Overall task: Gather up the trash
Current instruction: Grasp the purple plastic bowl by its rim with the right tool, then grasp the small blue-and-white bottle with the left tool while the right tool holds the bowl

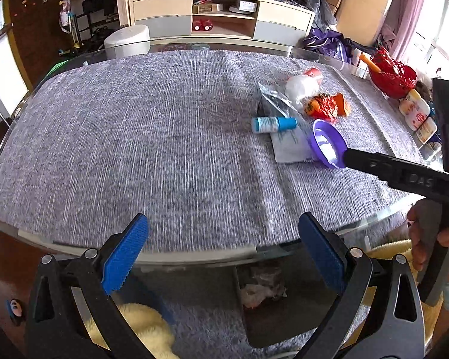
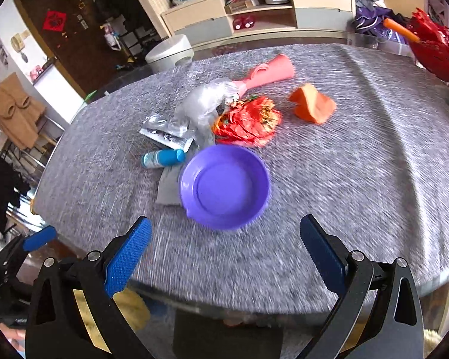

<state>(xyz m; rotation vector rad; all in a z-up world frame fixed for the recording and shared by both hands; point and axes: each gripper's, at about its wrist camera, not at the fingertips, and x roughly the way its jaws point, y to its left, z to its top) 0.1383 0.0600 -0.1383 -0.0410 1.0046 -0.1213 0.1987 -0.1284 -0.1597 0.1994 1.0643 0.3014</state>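
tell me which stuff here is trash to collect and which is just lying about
Trash, likely: red-orange wrapper, clear plastic bag, silver foil packet, blue tube, grey paper.

Just lying about, probably: purple bowl, pink glove, orange wedge, red basket.

You see a glossy plastic bowl [image 2: 224, 187], a crinkled foil wrapper [image 2: 248, 121], and matt woven cloth [image 2: 359, 164] over the glass counter [image 1: 320, 55]

Both wrist views angle down at table [image 1: 134, 149]; share purple bowl [image 2: 224, 187].
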